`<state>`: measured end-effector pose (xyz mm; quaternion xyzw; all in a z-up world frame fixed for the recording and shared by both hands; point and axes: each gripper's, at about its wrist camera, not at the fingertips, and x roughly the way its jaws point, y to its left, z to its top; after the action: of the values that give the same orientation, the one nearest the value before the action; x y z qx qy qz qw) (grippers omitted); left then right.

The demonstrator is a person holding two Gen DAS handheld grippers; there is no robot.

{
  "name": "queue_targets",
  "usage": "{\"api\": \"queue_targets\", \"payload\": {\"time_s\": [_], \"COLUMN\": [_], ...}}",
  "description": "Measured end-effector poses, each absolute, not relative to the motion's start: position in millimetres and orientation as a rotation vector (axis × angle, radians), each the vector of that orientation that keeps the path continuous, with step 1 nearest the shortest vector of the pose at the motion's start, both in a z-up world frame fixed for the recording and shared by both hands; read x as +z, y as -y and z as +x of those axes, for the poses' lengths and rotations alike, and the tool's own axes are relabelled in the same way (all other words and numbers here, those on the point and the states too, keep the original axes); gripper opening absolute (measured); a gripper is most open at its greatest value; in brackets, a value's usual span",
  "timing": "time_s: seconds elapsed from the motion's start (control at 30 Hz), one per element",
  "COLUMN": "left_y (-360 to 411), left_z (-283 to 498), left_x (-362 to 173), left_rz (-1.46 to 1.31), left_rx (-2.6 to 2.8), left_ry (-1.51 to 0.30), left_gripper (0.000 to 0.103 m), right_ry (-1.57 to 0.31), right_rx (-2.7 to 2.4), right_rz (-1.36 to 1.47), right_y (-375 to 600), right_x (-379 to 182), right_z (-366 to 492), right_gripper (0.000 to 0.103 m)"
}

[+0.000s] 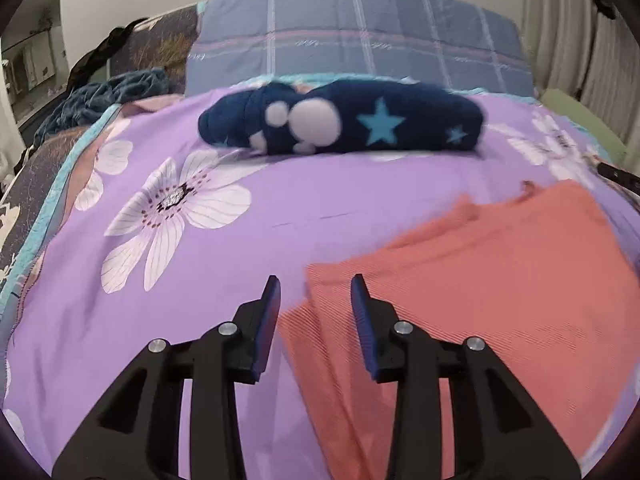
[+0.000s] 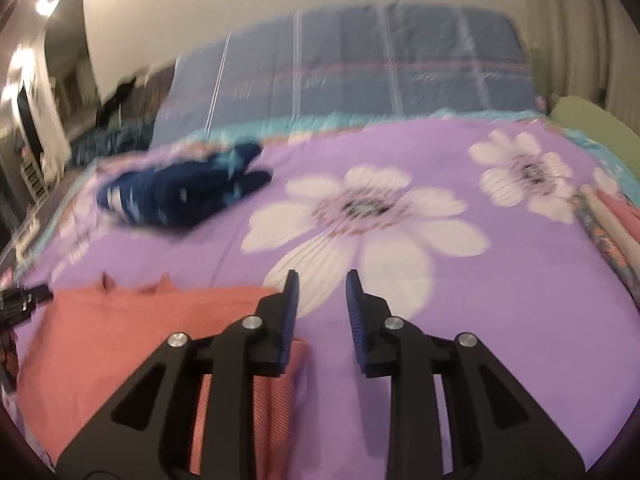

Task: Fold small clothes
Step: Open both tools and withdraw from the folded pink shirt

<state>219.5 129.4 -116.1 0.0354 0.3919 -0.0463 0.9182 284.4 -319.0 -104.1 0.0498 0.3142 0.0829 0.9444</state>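
On the left of the bed, the left gripper hangs over the purple flowered bedspread with its jaws spread apart and nothing between them. The coral ribbed garment lies flat on the bedspread, spread toward the right of this view; its near-left corner reaches in under the gap of the jaws, the right blue pad standing over the cloth and the left pad over bare purple cover. Whether either pad touches the fabric cannot be told.

Farther back, near the middle, a dark blue bundle with stars lies crumpled, well apart from the coral piece. Behind it stands a blue plaid pillow.

Moving right, the right gripper also has its jaws parted and empty. In its blurred view the coral garment sits to the left and below, its right edge passing under the left finger, while the right finger is over the large white flower print.
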Motion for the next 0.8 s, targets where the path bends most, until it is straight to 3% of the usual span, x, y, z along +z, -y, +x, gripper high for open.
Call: {"api": "queue_targets", "payload": {"time_s": [0.07,0.27,0.3,0.37,0.4,0.53,0.8], "left_y": [-121,-48,-20,20,40,140,228], "left_z": [205,158,148,135,128,99,95], "left_x": [-108,-94,-92,-93,-96,-120,-143], "left_rz": [0.077,0.119,0.147,0.155,0.147,0.250,0.423], "left_rx": [-0.113,-0.274,-0.326,-0.405,-0.449,-0.621,-0.604], "left_ry": [-0.793,-0.788,-0.791,-0.792,-0.796,-0.831,-0.845], "left_gripper": [0.037,0.038,0.042,0.060,0.060,0.062,0.069], "right_ry": [-0.640,-0.829,-0.851,-0.901,-0.921,-0.968,-1.012], "right_rx": [0.163,0.299,0.318,0.377,0.409,0.504,0.681], "right_rz": [0.107,0.235,0.253,0.316,0.341,0.334,0.349], "right_y": [330,343,345,349,349,345,331], "right_x": [-99,-118,-121,-129,-131,-131,-143], "right_z": [272,267,269,276,278,294,311], "right_gripper": [0.034,0.034,0.034,0.034,0.034,0.064,0.069]}}
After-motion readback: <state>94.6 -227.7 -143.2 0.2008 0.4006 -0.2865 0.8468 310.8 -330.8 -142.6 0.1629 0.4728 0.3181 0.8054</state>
